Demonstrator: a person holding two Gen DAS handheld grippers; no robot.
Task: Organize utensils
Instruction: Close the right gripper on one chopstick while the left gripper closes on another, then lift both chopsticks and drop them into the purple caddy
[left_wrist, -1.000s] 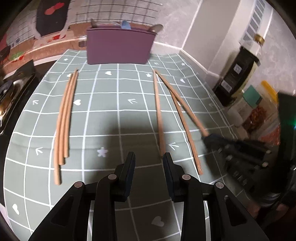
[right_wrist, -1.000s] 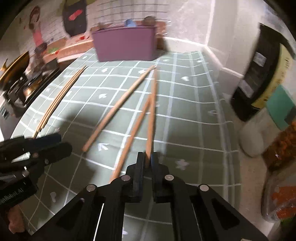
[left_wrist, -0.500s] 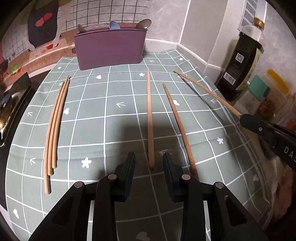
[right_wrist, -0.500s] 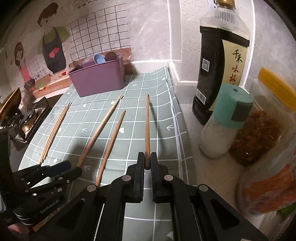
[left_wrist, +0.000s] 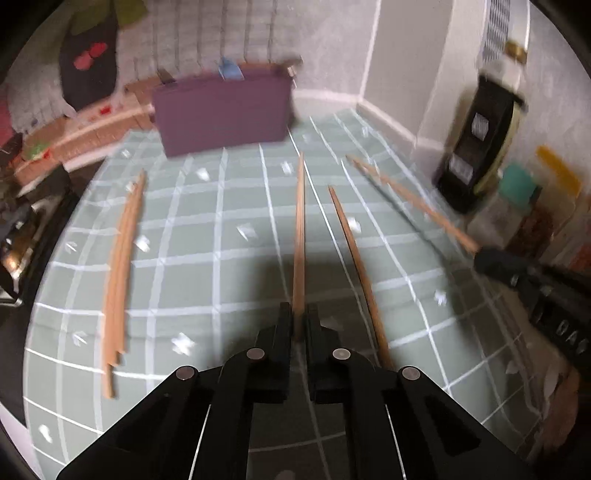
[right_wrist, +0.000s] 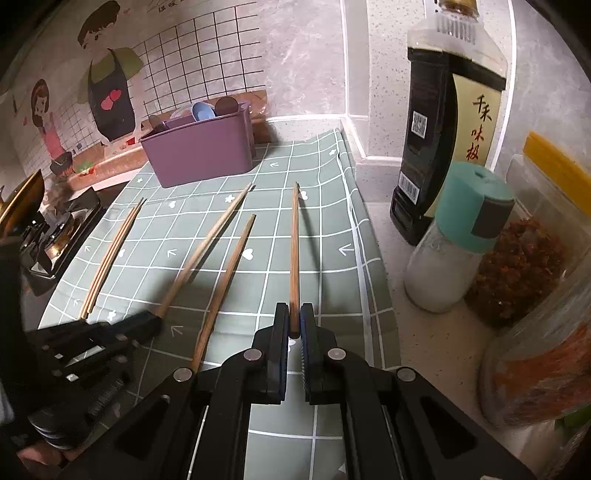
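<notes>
My left gripper (left_wrist: 298, 320) is shut on the near end of a wooden chopstick (left_wrist: 300, 236) that points toward the purple utensil bin (left_wrist: 221, 110). My right gripper (right_wrist: 294, 320) is shut on another chopstick (right_wrist: 294, 254) held just above the green grid mat (right_wrist: 325, 236). A third chopstick (left_wrist: 356, 258) lies loose on the mat between them; it also shows in the right wrist view (right_wrist: 225, 288). A bundle of thin chopsticks (left_wrist: 120, 266) lies at the mat's left. The bin (right_wrist: 199, 147) holds spoons.
A dark sauce bottle (right_wrist: 447, 122), a teal-capped shaker (right_wrist: 458, 236) and clear food jars (right_wrist: 528, 266) stand right of the mat. A stove burner (right_wrist: 48, 236) lies off the mat's left edge. The tiled wall is behind the bin.
My left gripper moved forward and closed on the middle chopstick. My right gripper still holds its chopstick, drawn slightly back to the right.
</notes>
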